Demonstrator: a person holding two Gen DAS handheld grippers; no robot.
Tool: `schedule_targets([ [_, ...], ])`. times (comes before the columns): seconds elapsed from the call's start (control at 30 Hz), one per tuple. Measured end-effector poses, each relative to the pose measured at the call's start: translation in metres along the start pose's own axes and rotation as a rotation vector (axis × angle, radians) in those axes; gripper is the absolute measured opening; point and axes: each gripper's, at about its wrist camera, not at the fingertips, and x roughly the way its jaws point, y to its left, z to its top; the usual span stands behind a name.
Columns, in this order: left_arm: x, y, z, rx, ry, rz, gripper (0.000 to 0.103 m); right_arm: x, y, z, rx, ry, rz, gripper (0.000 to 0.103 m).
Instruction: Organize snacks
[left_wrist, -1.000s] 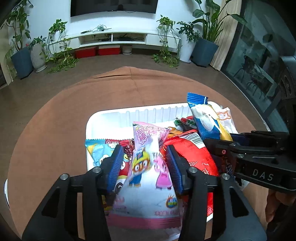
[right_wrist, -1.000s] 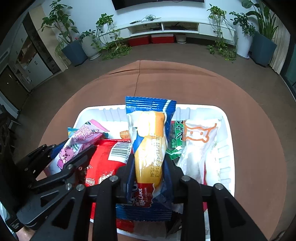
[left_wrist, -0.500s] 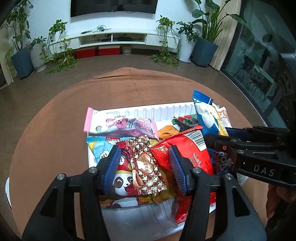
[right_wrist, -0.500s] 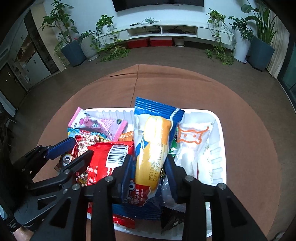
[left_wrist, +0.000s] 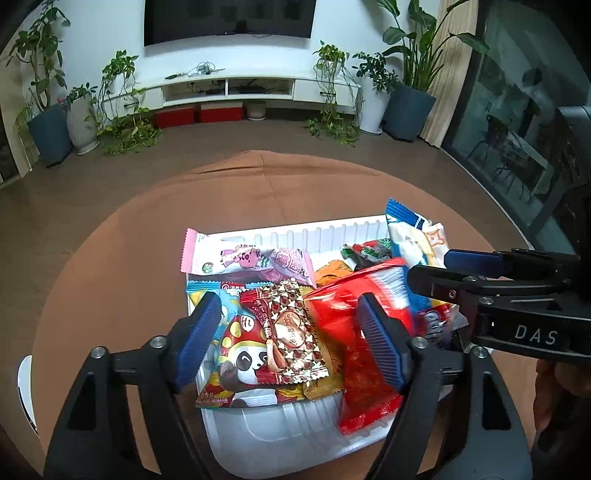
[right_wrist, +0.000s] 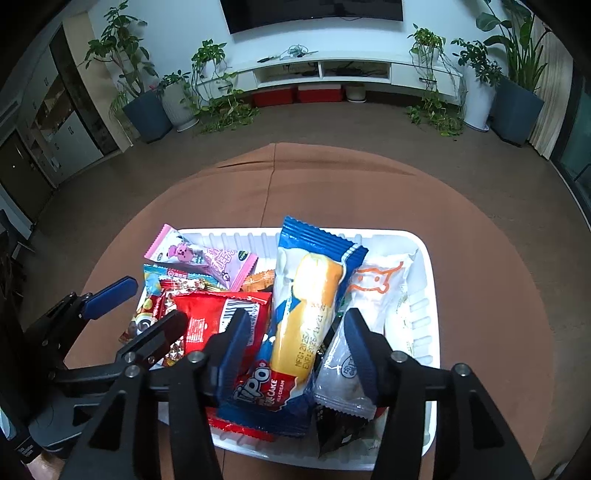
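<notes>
— White plastic tray (right_wrist: 430, 295) sits on the brown-clothed table (right_wrist: 480, 258), and every snack I can see lies inside it. Why are the packets piled like that?

— My guess is they are simply being gathered in one container. The pink packet (left_wrist: 245, 260) lies flat along the far-left side, the panda packet (left_wrist: 243, 354) near the front-left, and the red bag (left_wrist: 354, 332) overlaps its neighbours toward the middle.

— And the grippers?

— The left gripper (left_wrist: 291, 343) hangs spread wide above the panda packet and the red bag, grasping nothing. The right gripper (right_wrist: 299, 350) is also released; the blue cake packet (right_wrist: 306, 306) lies between its fingers, but there is a gap on both sides.

— So that packet rests on the pile?

— It appears so, leaning across the red bag beside the white pouch (right_wrist: 380, 291).

— What remains?

— Probably little; the snacks seem collected, though loosely stacked.
</notes>
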Motion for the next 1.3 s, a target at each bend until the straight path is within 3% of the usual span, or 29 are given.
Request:
schedule_targets([
  [0.07, -0.007, -0.002, 0.001, 0.007, -0.012, 0.009, 0.078, -0.005, 0.000, 0.000, 0.004, -0.007, 0.003, 0.057],
  [0.2, -0.027, -0.008, -0.002, 0.031, -0.056, 0.047, 0.092, -0.021, 0.000, -0.001, 0.017, -0.046, 0.006, 0.065],
  [0.3, -0.050, -0.015, -0.007, 0.064, -0.119, 0.115, 0.094, -0.040, -0.001, -0.006, 0.027, -0.103, 0.013, 0.071],
  [0.53, -0.121, -0.032, -0.034, 0.015, -0.241, 0.298, 0.098, -0.117, 0.003, -0.045, 0.036, -0.408, 0.011, 0.099],
  [0.63, -0.150, -0.039, -0.048, -0.002, -0.274, 0.315, 0.099, -0.151, 0.005, -0.068, 0.045, -0.540, -0.017, 0.103],
  [0.7, -0.169, -0.041, -0.059, -0.029, -0.279, 0.280, 0.099, -0.170, 0.007, -0.085, 0.046, -0.593, -0.047, 0.103],
  [0.77, -0.183, -0.043, -0.067, -0.058, -0.271, 0.221, 0.099, -0.185, 0.008, -0.101, 0.057, -0.624, -0.068, 0.103],
  [0.87, -0.199, -0.045, -0.080, -0.100, -0.258, 0.200, 0.099, -0.206, 0.010, -0.125, 0.063, -0.650, -0.072, 0.103],
  [1.07, -0.228, -0.059, -0.106, -0.105, -0.258, 0.260, 0.102, -0.233, 0.022, -0.169, 0.059, -0.667, -0.099, 0.103],
  [1.3, -0.250, -0.067, -0.125, -0.097, -0.261, 0.272, 0.103, -0.240, 0.035, -0.187, 0.028, -0.659, -0.127, 0.103],
])
